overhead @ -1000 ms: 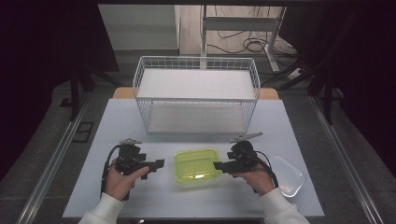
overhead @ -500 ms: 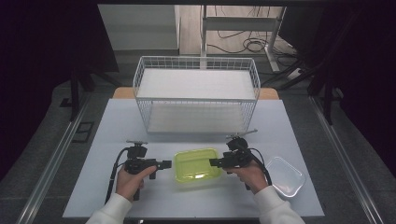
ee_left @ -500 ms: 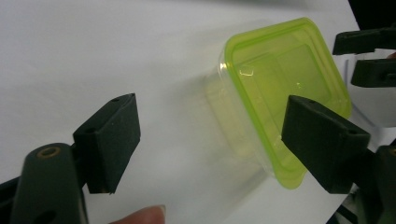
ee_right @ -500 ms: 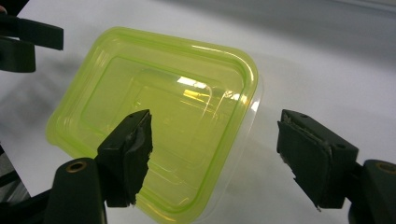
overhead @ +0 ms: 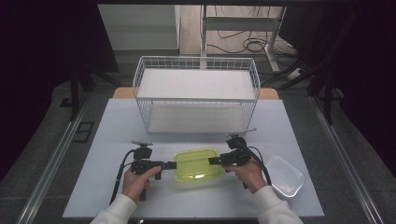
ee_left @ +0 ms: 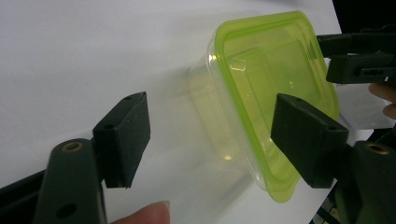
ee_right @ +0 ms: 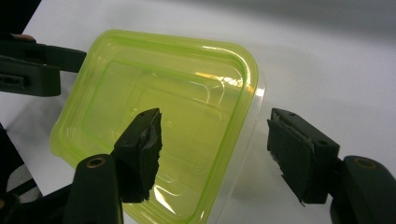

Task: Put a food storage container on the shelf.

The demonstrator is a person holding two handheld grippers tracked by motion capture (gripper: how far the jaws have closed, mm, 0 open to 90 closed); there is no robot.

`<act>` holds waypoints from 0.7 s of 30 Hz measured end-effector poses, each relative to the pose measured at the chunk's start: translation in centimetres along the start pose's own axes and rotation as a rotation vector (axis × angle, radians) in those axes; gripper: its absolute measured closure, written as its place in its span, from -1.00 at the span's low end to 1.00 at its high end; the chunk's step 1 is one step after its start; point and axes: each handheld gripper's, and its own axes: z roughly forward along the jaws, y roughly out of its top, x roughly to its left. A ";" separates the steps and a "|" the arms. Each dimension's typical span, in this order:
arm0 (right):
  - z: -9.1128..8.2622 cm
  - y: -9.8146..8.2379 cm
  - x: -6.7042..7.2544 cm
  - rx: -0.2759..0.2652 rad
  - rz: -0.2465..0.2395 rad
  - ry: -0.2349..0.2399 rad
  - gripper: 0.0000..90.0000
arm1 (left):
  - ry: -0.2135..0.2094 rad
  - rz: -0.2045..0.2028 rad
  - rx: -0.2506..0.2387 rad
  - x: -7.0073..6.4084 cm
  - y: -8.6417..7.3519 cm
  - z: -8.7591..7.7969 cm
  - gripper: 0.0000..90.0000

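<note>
So there's a clear tub with a lime-green lid (overhead: 198, 164) sitting low in the middle of the high view, on the white table (overhead: 116, 121), just below the wire basket (overhead: 196, 93).

The left gripper (overhead: 171, 164) comes at it from the left of the frame and the right gripper (overhead: 214, 161) from the right, each held in a hand at the bottom. Both sets of jaws have just been closing in, but the pads aren't pressing on anything. In the left gripper view the jaws stand apart with the tub's near end (ee_left: 261, 107) between them, one pad well off to the left over bare table, the other overlapping the lid's edge; I can't tell if it actually touches. The right gripper view is the same deal: jaws apart, one pad over the lid (ee_right: 159, 116), the other off to the right beside the clear wall.

In the high view the jaw tips are tiny and dark, so contact with the tub is hard to make out. The clear body of the tub nearly vanishes against the table in both gripper views, and its lower corner is cut off at the bottom of the right gripper view.

A second clear container (overhead: 285, 176) sits at lower right, close behind the right hand (overhead: 248, 173), faint against the table.
</note>
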 end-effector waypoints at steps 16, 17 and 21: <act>0.6 -0.1 -1.2 0.027 0.098 0.087 0.15 | -0.118 -0.029 0.031 -0.2 -0.1 1.5 0.25; 0.7 -0.1 -1.1 0.033 0.102 0.107 0.19 | -0.123 -0.026 0.031 -0.3 -0.1 1.5 0.33; 0.6 -0.2 -1.2 0.035 0.120 0.113 0.28 | -0.086 -0.017 0.020 -0.5 -0.2 1.4 0.53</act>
